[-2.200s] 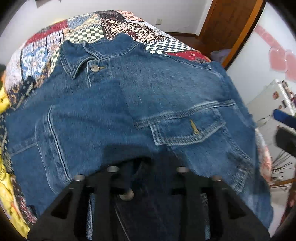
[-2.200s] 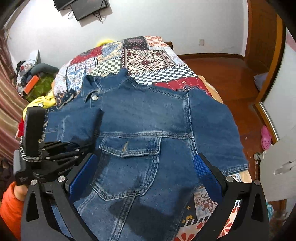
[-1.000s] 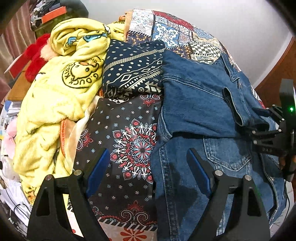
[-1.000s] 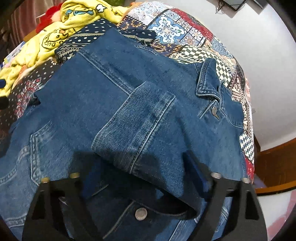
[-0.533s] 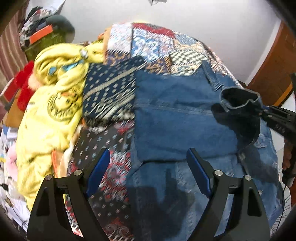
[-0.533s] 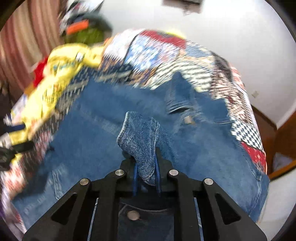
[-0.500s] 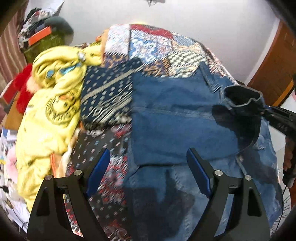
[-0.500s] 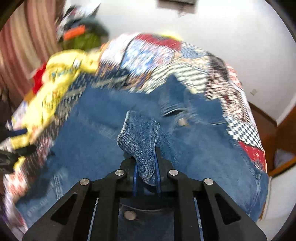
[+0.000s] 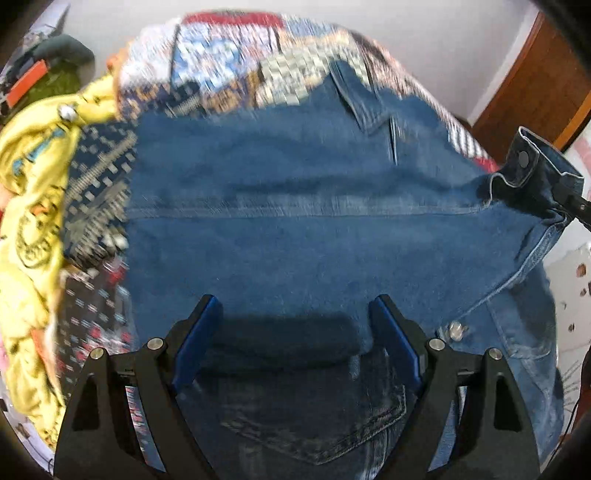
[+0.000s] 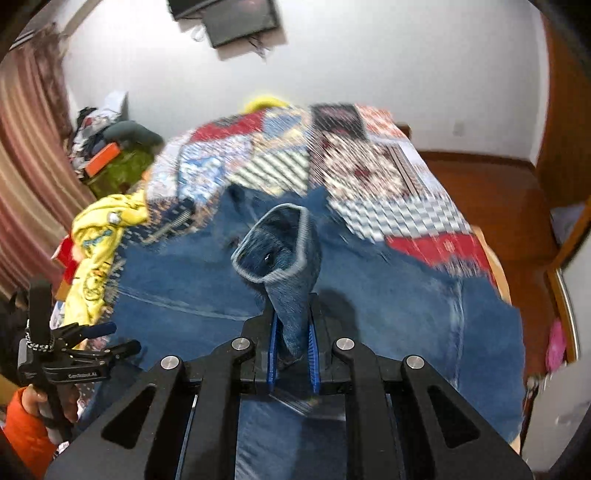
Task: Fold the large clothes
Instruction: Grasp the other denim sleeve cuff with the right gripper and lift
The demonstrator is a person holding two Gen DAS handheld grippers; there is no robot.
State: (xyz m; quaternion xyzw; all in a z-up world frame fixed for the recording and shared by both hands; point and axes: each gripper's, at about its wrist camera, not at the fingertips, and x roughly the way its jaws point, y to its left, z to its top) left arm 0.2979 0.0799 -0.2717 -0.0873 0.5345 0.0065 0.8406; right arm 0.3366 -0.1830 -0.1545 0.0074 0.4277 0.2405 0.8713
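The right gripper (image 10: 291, 343) is clamped on the sleeve cuff (image 10: 275, 247) of the denim jacket (image 9: 314, 229), which stands up just ahead of its jaws. The left gripper (image 9: 295, 339) hovers with jaws spread wide, empty, over the jacket lying across the patchwork quilt (image 10: 362, 166).

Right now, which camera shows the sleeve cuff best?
Right wrist view: the sleeve cuff stands centred, pinched in the shut right gripper. Left wrist view shows it only at the frame's right edge, snap button visible.

A home bedroom: a bed (image 10: 388, 173) under a patchwork quilt (image 10: 332, 147), striped curtains (image 10: 26, 166), a wall-mounted screen (image 10: 236, 18) (blurred), wooden floor (image 10: 491, 188), clothes heaped alongside.
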